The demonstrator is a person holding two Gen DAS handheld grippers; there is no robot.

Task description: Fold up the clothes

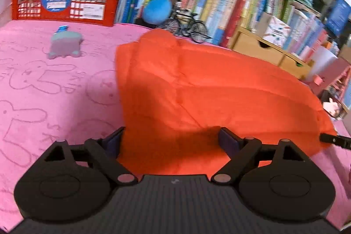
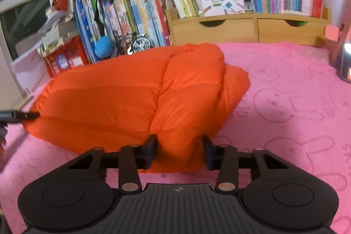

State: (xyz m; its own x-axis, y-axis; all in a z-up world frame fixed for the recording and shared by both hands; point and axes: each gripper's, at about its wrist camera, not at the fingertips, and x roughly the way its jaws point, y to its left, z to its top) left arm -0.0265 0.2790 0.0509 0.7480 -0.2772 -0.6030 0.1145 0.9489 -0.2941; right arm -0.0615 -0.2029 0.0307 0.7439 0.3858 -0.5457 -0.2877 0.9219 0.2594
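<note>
Along the far left, a red crate (image 1: 63,0) piled with papers closes off the back edge of the pink blanket (image 1: 43,91), and a small grey soft toy (image 1: 64,45) lies just in front of it. That left stretch of blanket, printed with rabbit outlines, is otherwise bare and gives the most room to move on that side. Further right along the back edge stand rows of books (image 1: 219,3), with a little model bicycle (image 1: 190,25) and a blue plush ball (image 1: 156,10) at their foot, then a wooden drawer unit (image 2: 248,29).

The orange padded jacket (image 1: 197,89) lies bunched on the middle of the blanket, its far end close to the bicycle. The left gripper (image 1: 171,139) hovers over the jacket's near edge with its jaws spread wide, fabric beneath them but nothing pinched. In the right wrist view the right gripper (image 2: 180,149) has its jaws parted on either side of a near fold of the jacket; whether they touch the cloth I cannot tell. To the right of the jacket, open pink blanket runs out to a lit object (image 2: 346,64) at the edge.
</note>
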